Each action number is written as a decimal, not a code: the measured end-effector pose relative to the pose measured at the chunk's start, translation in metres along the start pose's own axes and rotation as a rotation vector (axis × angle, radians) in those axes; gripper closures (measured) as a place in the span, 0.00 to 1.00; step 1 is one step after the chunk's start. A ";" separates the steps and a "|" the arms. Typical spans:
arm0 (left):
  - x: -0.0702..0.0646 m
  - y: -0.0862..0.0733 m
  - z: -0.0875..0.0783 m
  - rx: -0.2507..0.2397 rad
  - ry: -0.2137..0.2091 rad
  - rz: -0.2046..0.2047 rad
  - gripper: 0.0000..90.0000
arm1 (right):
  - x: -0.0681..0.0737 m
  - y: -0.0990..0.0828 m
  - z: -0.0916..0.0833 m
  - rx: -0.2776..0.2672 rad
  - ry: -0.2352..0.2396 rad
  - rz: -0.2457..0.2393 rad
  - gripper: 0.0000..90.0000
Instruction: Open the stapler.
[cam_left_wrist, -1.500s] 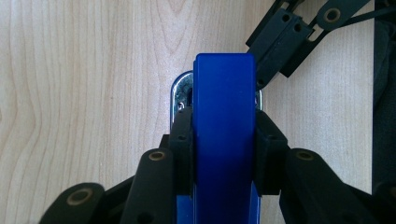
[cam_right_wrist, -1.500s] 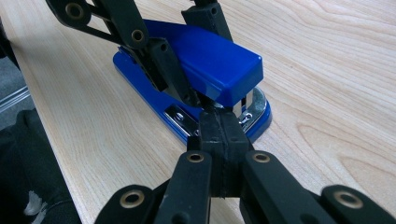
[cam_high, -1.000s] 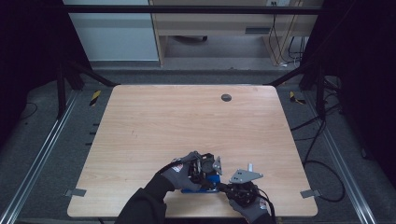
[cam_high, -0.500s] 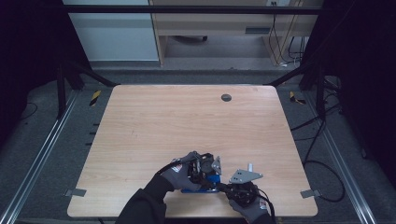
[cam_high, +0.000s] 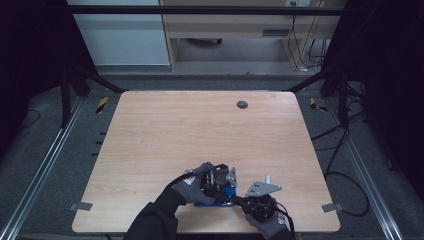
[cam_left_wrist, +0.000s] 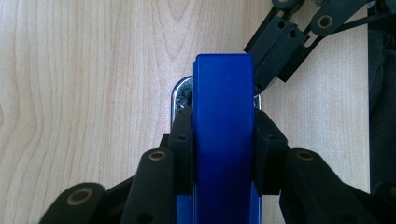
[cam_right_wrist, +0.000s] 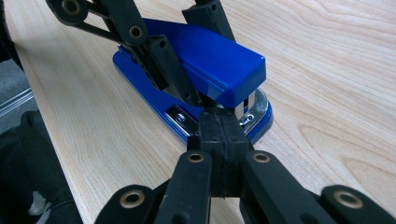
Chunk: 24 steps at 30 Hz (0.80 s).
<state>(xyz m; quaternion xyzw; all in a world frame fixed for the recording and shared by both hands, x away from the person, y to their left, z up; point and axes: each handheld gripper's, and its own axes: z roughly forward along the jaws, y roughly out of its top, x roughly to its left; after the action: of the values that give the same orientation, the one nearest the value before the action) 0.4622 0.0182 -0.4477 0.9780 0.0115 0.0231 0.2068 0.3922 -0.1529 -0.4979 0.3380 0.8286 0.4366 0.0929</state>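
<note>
Nothing has moved: left gripper (cam_left_wrist: 223, 135) stays clamped on the blue stapler (cam_right_wrist: 205, 65); right gripper (cam_right_wrist: 223, 123), jaws together, could slip off its mouth.

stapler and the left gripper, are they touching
Touching. The left gripper view shows the left gripper with a black pad pressed flat against each side of the blue stapler, no gap on either side.

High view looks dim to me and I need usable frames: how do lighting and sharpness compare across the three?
High view: dark surround, table evenly lit, stapler small. Left gripper view: bright, stapler sharp. Right gripper view: bright, glare on the stapler's metal plate.
</note>
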 end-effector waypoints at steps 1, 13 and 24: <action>0.000 0.000 0.000 -0.001 0.000 0.004 0.73 | 0.000 0.000 0.000 0.001 0.001 0.000 1.00; 0.002 0.001 -0.001 0.012 -0.008 0.008 0.73 | 0.000 0.000 0.000 -0.001 0.000 0.002 1.00; 0.000 -0.005 -0.035 -0.100 0.001 -0.007 0.73 | -0.004 0.000 0.000 -0.005 0.004 0.020 1.00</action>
<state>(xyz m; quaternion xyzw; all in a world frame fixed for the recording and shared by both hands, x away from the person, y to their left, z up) 0.4602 0.0368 -0.4176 0.9664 0.0138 0.0237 0.2556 0.3950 -0.1552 -0.4982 0.3452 0.8241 0.4405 0.0876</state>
